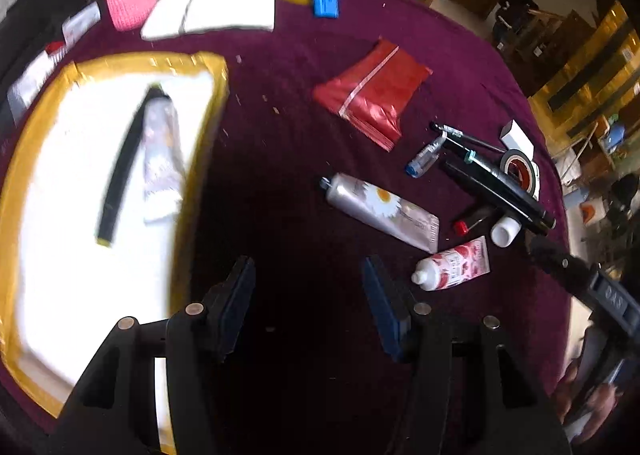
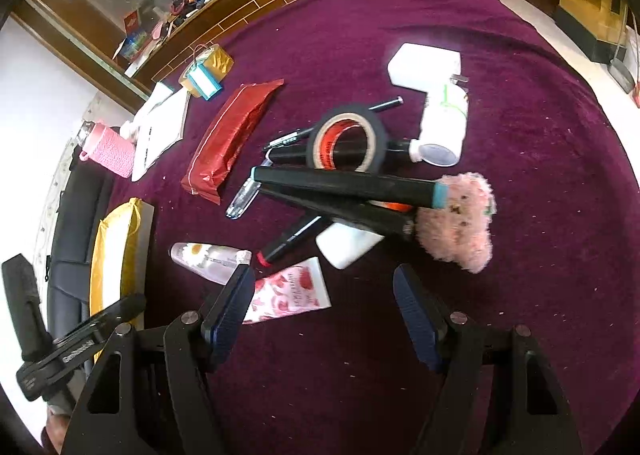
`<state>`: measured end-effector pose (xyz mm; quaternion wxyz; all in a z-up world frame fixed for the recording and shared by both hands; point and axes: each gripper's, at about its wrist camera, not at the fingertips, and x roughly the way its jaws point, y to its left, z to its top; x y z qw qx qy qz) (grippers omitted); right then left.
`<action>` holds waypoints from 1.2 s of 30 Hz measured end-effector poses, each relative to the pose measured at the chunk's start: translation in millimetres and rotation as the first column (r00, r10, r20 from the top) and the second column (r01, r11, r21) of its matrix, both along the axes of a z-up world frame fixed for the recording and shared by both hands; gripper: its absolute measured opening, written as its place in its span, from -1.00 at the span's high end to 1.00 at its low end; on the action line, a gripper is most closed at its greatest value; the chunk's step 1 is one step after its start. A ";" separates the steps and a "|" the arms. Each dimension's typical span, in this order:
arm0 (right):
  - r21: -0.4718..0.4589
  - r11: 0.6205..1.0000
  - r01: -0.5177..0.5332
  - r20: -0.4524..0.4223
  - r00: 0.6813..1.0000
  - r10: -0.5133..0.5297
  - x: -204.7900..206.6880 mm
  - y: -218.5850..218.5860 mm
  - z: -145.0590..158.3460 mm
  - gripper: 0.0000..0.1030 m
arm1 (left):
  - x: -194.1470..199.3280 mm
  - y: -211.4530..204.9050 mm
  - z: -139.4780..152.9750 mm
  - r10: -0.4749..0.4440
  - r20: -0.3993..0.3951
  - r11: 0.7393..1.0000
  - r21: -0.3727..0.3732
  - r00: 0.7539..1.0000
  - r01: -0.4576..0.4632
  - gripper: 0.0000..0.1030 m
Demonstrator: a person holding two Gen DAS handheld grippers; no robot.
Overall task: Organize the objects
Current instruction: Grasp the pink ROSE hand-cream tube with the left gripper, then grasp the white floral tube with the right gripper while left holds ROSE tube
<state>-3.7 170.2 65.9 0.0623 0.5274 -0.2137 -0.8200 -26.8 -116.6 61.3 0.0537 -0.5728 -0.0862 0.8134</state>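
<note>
A round table covered in purple cloth [image 2: 520, 135] holds scattered small items. The left gripper [image 1: 308, 295] hovers over bare cloth, jaws parted and empty. Beside it, to the left, a gold-rimmed white tray [image 1: 200, 67] holds a black marker [image 1: 120, 171] and a pale tube [image 1: 162, 159] lying side by side. The right gripper [image 2: 324, 311] also has its jaws apart with nothing between them; its left finger overlaps a strawberry-print tube [image 2: 288, 291] in the view, though contact cannot be told. Just beyond lie a daisy tube [image 2: 204, 257], a red-capped marker [image 2: 288, 241], a white block [image 2: 348, 247], crossed black markers [image 2: 340, 183], a black tape roll [image 2: 346, 139], a pink fluffy thing [image 2: 460, 223], a white bottle [image 2: 442, 123] and a red pouch [image 2: 228, 139].
</note>
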 end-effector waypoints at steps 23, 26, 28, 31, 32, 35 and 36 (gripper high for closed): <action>-0.049 0.998 0.036 0.026 0.999 -0.034 14.9 52.3 -11.5 -0.31 | 19.1 157.5 -23.9 -0.592 -0.053 0.783 -0.276 0.804 0.558 0.02; -0.040 0.998 0.040 0.021 0.999 -0.039 16.0 54.9 -10.0 -0.31 | 16.9 150.1 -19.5 -0.571 -0.041 0.812 -0.172 0.820 0.557 0.36; -0.045 0.998 0.041 0.024 0.999 -0.040 15.1 55.0 -11.2 -0.31 | 12.2 143.9 -18.7 -0.535 -0.038 0.842 -0.101 0.844 0.530 0.39; -0.047 0.998 0.034 0.028 0.999 -0.033 13.2 52.1 -12.4 -0.31 | 10.1 128.0 -12.3 -0.475 -0.048 0.880 -0.006 0.879 0.475 0.41; -0.045 0.999 0.030 0.028 0.999 -0.029 12.2 50.8 -12.3 -0.31 | 11.0 124.2 -9.4 -0.460 -0.055 0.887 0.011 0.886 0.462 0.42; -0.042 0.999 0.011 0.024 1.000 -0.010 9.3 45.4 -10.5 -0.31 | 18.3 112.9 2.3 -0.420 -0.089 0.903 0.056 0.903 0.425 0.48; -0.039 0.999 0.001 0.021 1.000 0.000 7.9 42.3 -9.1 -0.31 | 21.0 107.6 6.5 -0.410 -0.099 0.907 0.061 0.907 0.417 0.49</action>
